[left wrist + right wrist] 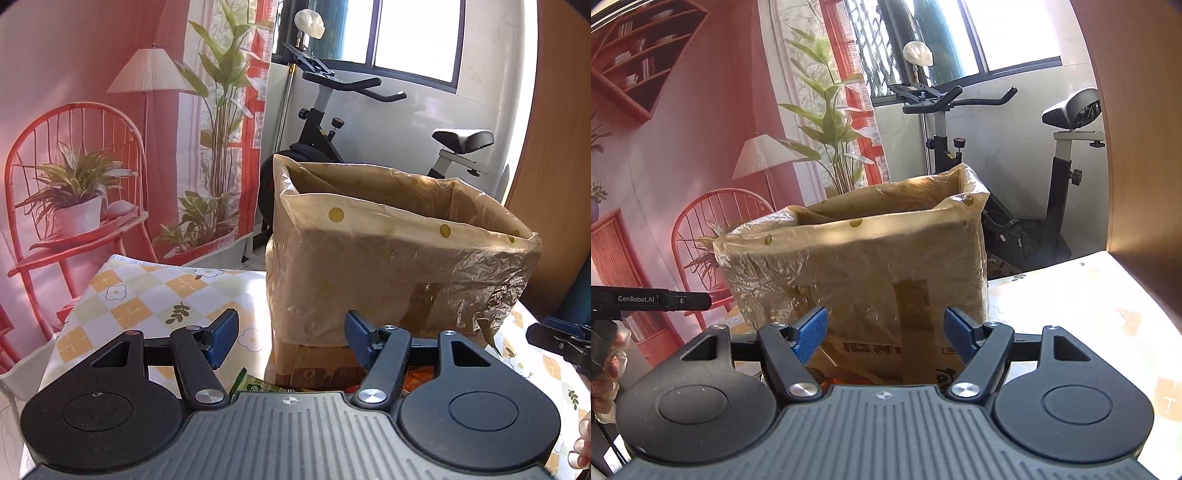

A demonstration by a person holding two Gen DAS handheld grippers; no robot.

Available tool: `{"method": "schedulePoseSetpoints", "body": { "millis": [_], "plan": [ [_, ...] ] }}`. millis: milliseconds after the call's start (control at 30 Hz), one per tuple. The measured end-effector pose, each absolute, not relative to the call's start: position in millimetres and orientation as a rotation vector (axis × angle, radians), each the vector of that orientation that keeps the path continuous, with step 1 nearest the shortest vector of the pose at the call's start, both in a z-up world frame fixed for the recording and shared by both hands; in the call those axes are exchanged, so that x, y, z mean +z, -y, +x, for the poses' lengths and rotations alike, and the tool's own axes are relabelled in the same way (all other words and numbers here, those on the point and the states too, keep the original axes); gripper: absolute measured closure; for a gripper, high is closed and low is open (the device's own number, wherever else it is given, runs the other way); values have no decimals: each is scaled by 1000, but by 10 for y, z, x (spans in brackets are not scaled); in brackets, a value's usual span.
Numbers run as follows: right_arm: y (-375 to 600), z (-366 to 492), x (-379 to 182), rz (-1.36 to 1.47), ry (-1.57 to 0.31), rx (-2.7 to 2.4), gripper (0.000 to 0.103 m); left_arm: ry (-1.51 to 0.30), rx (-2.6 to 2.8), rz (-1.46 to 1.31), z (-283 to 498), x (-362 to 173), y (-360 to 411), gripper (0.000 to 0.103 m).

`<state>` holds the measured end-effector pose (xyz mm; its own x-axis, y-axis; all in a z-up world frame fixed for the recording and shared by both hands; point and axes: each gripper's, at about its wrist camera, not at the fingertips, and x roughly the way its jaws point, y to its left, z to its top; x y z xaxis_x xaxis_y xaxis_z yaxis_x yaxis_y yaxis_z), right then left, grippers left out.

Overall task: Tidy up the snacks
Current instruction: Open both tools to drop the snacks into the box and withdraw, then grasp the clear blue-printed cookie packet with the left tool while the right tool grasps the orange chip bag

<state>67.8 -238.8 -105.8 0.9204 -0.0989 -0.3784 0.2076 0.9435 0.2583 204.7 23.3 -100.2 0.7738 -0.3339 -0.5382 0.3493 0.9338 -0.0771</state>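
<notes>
A cardboard box lined with a yellow-dotted plastic bag [388,266] stands on the table; it also shows in the right wrist view [871,266]. My left gripper [291,338] is open and empty, just in front of the box. A green snack packet [255,386] and an orange snack packet [417,376] lie at the box's foot, mostly hidden by the gripper body. My right gripper [884,334] is open and empty, facing the box from the other side. An orange packet edge [827,380] peeks below it.
The table has a checked floral cloth [147,295]. The right gripper's tip shows at the left view's right edge [557,339]; the left gripper shows at the right view's left edge [653,299]. An exercise bike [332,122] stands behind the table. A printed backdrop [92,129] hangs at left.
</notes>
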Motion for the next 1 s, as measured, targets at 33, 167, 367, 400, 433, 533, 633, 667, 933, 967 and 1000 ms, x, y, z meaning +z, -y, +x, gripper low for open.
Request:
{"method": "schedulePoseSetpoints", "body": {
  "millis": [33, 167, 367, 400, 433, 533, 633, 667, 933, 967, 1000],
  "plan": [
    [2375, 672, -1144, 310, -391, -163, 31, -585, -370, 26, 2032, -1037, -253, 37],
    [2354, 719, -1401, 357, -469, -176, 31, -603, -372, 6, 1991, -1115, -305, 37],
    [2330, 1059, -1625, 400, -562, -147, 31, -624, -371, -5, 1936, -1234, -275, 37],
    [2356, 1134, -1658, 418, -585, -147, 31, -626, -372, -7, 1925, -1247, -264, 37],
    [2369, 1181, -1699, 430, -605, -159, 31, -627, -373, -8, 1913, -1254, -261, 37],
    [2356, 1184, -1811, 432, -650, -165, 31, -630, -376, -13, 1877, -1299, -281, 37],
    [2295, 1053, -1895, 435, -676, -117, 30, -649, -376, -26, 1846, -1401, -300, 38],
    [2257, 1001, -1917, 421, -695, -102, 29, -654, -376, -28, 1836, -1436, -300, 38],
    [2204, 873, -1989, 373, -725, -100, 29, -714, -395, -35, 1762, -1733, -269, 38],
    [2204, 872, -1971, 362, -715, -99, 27, -716, -395, -38, 1756, -1743, -277, 38],
    [2204, 875, -1956, 354, -703, -95, 23, -716, -395, -42, 1752, -1751, -291, 38]
  ]
}}
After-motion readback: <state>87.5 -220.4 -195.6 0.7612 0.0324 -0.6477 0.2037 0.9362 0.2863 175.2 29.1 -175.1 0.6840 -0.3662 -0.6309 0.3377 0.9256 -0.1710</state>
